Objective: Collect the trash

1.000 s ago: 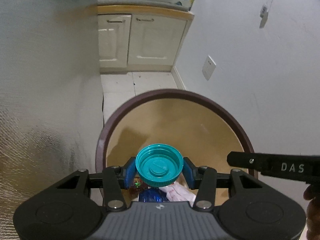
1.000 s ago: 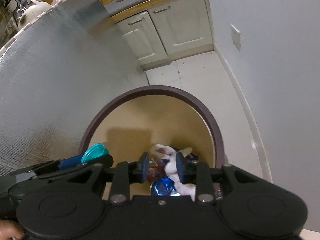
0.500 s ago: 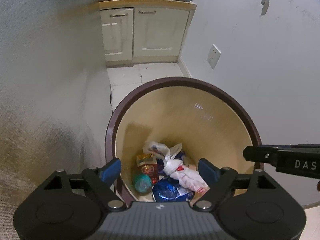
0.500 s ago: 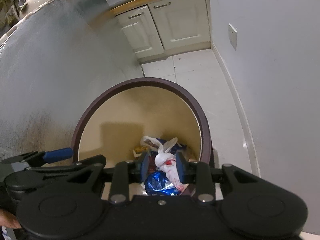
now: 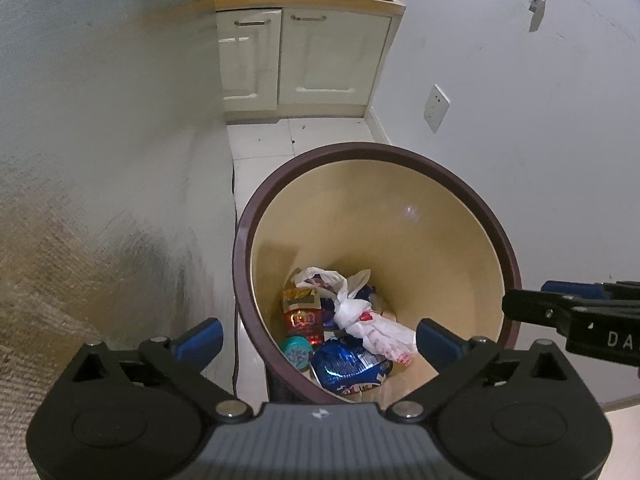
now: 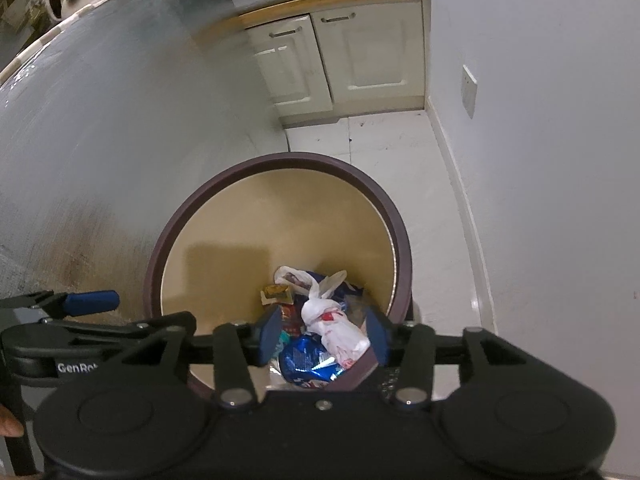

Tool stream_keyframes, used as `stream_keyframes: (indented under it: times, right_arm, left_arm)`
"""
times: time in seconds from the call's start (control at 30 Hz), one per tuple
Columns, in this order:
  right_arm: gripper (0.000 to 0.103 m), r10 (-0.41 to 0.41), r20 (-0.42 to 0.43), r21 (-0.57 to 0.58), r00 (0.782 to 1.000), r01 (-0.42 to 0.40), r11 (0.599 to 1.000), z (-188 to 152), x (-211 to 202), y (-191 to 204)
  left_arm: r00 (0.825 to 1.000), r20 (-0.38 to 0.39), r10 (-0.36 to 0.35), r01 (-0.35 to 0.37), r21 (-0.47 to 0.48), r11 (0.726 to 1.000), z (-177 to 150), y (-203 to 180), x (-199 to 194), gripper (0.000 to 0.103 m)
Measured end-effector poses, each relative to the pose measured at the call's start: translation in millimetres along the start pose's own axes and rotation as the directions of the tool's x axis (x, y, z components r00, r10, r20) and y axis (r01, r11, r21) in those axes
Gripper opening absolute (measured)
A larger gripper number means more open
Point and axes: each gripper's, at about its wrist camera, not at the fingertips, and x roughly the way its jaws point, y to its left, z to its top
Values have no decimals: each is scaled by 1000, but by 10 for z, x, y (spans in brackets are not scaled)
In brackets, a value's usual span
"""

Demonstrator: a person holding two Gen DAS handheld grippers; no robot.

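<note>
A round bin with a brown rim (image 5: 241, 264) and cream inside stands on the floor below both grippers. At its bottom lie a teal lid (image 5: 296, 354), a blue foil wrapper (image 5: 352, 368), a white tied bag (image 5: 372, 320) and a red packet (image 5: 304, 320). My left gripper (image 5: 318, 340) hovers over the bin's near edge, its jaws opening wide with nothing between them. My right gripper (image 6: 323, 336) hangs above the bin's rim (image 6: 402, 264), its jaws also opening, empty; the white bag (image 6: 336, 328) shows far below. Each gripper appears at the edge of the other's view.
A foil-covered wall (image 5: 100, 160) rises close on the left of the bin. A white wall with a socket (image 5: 436, 108) stands on the right. Cream cabinets (image 5: 304, 52) close off the white tiled floor (image 5: 280, 136) beyond. A fingertip (image 6: 8, 426) shows at the left.
The teal lid left my left gripper and now lies in the bin. The left jaws spread wide, the right jaws widened. Both views pulled back and up from the bin.
</note>
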Motion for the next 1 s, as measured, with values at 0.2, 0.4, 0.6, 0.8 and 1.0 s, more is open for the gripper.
stream_keyframes:
  times: [0.2, 0.4, 0.6, 0.8, 1.0]
  right_arm:
    - [71, -13, 19, -21, 1000, 13, 1000, -68, -127, 13]
    - [83, -29, 36, -28, 999, 30, 999, -163, -283, 9]
    - [95, -58, 68, -29, 996, 60, 998, -269, -476, 13]
    - [103, -85, 87, -27, 993, 88, 996, -394, -656, 27]
    - [103, -100, 114, -21, 988, 103, 994, -501, -852, 80]
  left_arm:
    - [1000, 2, 5, -5, -11, 1000, -67, 10, -136, 103]
    - [1000, 11, 13, -12, -14, 1000, -135, 12, -307, 103]
    - [999, 31, 18, -18, -6, 1000, -205, 6, -526, 103]
    - [998, 51, 25, -25, 2, 1000, -288, -3, -732, 103]
    - [997, 73, 19, -20, 3, 1000, -388, -26, -945, 103]
